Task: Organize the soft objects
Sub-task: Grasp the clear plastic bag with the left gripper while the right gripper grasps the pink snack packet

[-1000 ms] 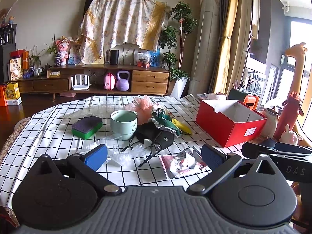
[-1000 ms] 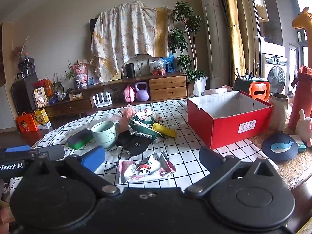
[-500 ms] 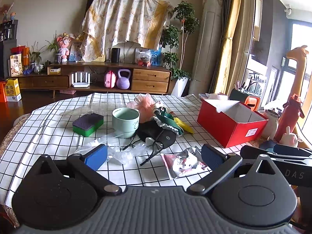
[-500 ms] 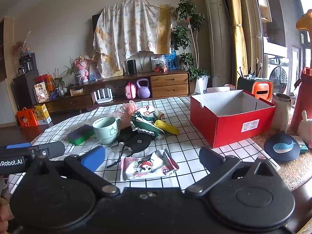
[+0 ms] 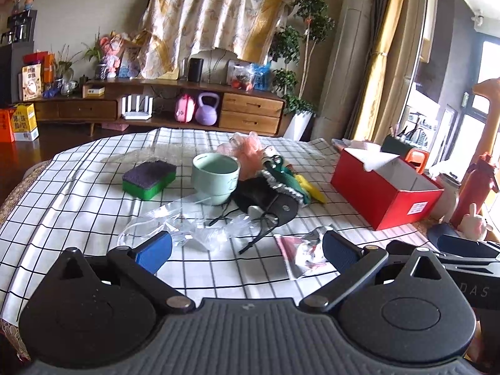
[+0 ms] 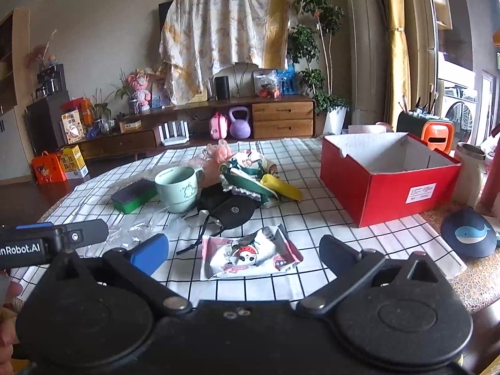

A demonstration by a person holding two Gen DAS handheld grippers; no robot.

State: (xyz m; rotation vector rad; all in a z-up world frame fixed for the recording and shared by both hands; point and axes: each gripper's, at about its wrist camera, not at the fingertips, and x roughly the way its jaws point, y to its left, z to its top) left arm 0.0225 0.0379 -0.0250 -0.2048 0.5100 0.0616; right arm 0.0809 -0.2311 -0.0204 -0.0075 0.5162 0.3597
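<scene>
A heap of soft things lies mid-table: a black pouch [image 6: 229,207], a green frilled cloth [image 6: 247,181], a yellow piece [image 6: 281,186], a pink puff [image 6: 218,153]. A pink packet with a panda print [image 6: 250,254] lies nearest, just in front of my right gripper [image 6: 245,251], which is open and empty. My left gripper [image 5: 247,250] is open and empty above crumpled clear plastic [image 5: 190,228]; the packet [image 5: 301,251] shows by its right finger. A green sponge [image 5: 149,178] lies left. An open, empty red box [image 6: 387,175] stands right.
A mint mug [image 6: 178,189] stands between sponge and pouch. A navy whale-print cap [image 6: 468,234], a steel tumbler [image 6: 472,175], a red bottle [image 5: 478,190] and a small bunny figure [image 5: 473,223] sit at the right edge. The checked tablecloth [image 5: 62,206] covers the table.
Both grippers have risen and tilted slightly, so the table sits lower in view. Nothing on the table has moved; both grippers stay open.
</scene>
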